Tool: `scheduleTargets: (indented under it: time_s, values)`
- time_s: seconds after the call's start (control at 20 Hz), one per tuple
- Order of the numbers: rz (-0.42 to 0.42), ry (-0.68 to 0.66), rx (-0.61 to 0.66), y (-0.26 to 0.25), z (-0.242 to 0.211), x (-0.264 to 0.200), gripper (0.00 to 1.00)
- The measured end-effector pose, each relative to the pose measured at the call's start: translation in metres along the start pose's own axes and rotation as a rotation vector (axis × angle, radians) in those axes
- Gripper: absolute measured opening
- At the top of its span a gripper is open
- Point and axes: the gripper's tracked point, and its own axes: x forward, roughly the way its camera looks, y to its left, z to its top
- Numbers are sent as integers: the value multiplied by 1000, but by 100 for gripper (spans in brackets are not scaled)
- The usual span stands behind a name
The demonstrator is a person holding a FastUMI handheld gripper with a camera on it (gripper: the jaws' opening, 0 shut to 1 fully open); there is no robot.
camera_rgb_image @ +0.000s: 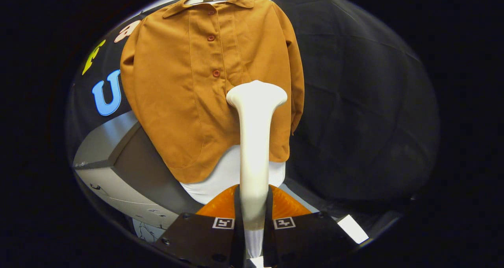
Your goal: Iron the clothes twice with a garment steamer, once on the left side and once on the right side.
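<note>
Hung brown shirt (189, 83); upright steamer (255, 142), perhaps touching

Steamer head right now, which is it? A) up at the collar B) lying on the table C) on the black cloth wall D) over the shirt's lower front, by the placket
D: the gripper is shut on the steamer, whose head overlaps the brown shirt below its buttons.

Bright, even light; sharp centre, fisheye-bent edges.
</note>
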Motion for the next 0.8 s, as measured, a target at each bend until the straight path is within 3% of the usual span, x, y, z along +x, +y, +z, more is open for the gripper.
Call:
scheduleTargets:
  time_s: [0.5, 0.8]
  values:
    - [-12, -8, -7, 6, -27, -44, 21]
    - [6, -97, 18, 18, -4, -77, 21]
